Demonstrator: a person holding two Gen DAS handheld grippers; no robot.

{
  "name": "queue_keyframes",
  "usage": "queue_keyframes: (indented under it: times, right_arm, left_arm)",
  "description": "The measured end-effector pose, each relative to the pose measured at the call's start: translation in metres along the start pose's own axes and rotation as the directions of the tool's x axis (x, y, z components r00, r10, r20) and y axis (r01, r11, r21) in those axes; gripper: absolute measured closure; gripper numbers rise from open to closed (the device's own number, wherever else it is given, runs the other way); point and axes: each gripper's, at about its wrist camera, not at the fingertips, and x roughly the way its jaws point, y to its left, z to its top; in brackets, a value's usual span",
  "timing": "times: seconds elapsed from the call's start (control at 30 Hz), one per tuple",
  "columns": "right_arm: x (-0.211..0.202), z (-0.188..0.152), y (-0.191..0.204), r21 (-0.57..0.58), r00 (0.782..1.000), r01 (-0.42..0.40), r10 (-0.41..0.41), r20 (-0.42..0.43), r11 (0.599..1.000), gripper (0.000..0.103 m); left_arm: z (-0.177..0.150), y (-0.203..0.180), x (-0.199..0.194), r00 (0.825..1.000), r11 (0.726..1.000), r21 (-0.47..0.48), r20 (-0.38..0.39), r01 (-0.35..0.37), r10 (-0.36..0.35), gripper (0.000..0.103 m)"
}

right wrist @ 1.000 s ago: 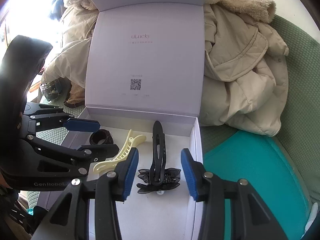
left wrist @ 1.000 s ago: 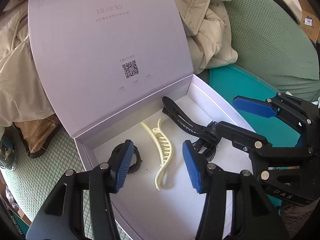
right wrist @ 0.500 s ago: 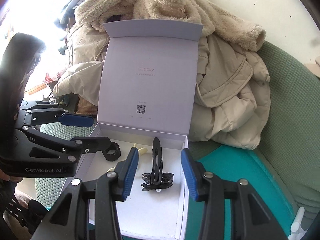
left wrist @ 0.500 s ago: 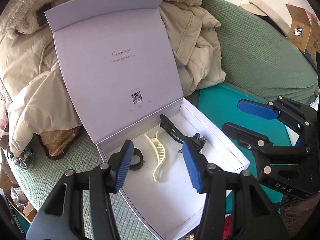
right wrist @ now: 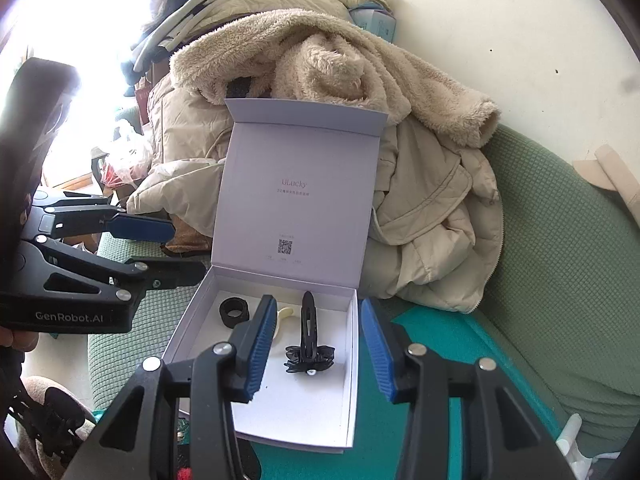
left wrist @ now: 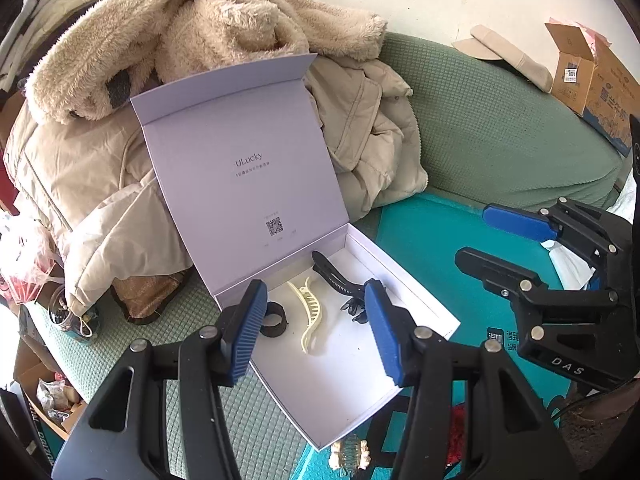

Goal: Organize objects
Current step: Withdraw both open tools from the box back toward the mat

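lying in white box point(left wrist: 412, 304), black hair clip point(right wrist: 310, 330)

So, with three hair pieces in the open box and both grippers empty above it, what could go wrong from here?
1. The lid stands upright, propped against the beige coat; a nudge may drop it shut.
2. The box lies half on the soft green cushion, so pressing a corner may tip it.
3. The pearl comb lies outside, under the left gripper, easy to overlook.
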Motion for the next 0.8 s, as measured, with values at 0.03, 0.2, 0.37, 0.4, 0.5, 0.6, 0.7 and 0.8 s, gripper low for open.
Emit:
queue_keyframes:
  times: [0.03, 0.2, 0.37, 0.4, 0.5, 0.6, 0.7, 0.8]
  right_arm:
    - [-0.004, 0.000, 0.000, 0.000, 1.000, 0.002, -0.002, 0.004, 1.000, 0.059]
    - [-0.029, -0.003, 0.005, -0.003, 1.000, 0.007, -0.007, 0.021, 1.000, 0.059]
    - [-0.051, -0.010, 0.010, -0.007, 0.999, 0.010, -0.010, 0.033, 1.000, 0.057]
    - [-0.056, -0.012, 0.012, -0.008, 0.999, 0.008, -0.008, 0.036, 1.000, 0.055]
    - [-0.068, -0.016, 0.014, -0.004, 0.999, 0.008, -0.008, 0.046, 1.000, 0.053]
    - [-0.081, -0.021, 0.015, 0.003, 0.998, 0.016, -0.016, 0.055, 1.000, 0.052]
    - [-0.092, -0.027, 0.017, 0.007, 0.998, 0.020, -0.020, 0.060, 1.000, 0.051]
    - [-0.102, -0.033, 0.020, 0.012, 0.998, 0.020, -0.021, 0.064, 1.000, 0.046]
  left_arm:
    - [0.000, -0.002, -0.006, 1.000, 1.000, 0.005, 0.005, -0.001, 0.001, 0.052]
    - [-0.004, -0.012, -0.034, 1.000, 1.000, 0.013, 0.029, 0.008, -0.008, 0.051]
    - [-0.012, -0.024, -0.060, 0.999, 1.000, 0.030, 0.054, -0.004, 0.002, 0.045]
    - [-0.015, -0.027, -0.064, 0.998, 0.999, 0.037, 0.056, -0.008, 0.006, 0.044]
    - [-0.022, -0.034, -0.077, 0.997, 0.998, 0.048, 0.069, -0.030, 0.026, 0.037]
    - [-0.029, -0.039, -0.088, 0.996, 0.998, 0.050, 0.079, -0.039, 0.035, 0.034]
    - [-0.037, -0.044, -0.098, 0.996, 0.998, 0.051, 0.083, -0.046, 0.041, 0.031]
    - [-0.044, -0.051, -0.106, 0.995, 0.997, 0.060, 0.091, -0.053, 0.048, 0.025]
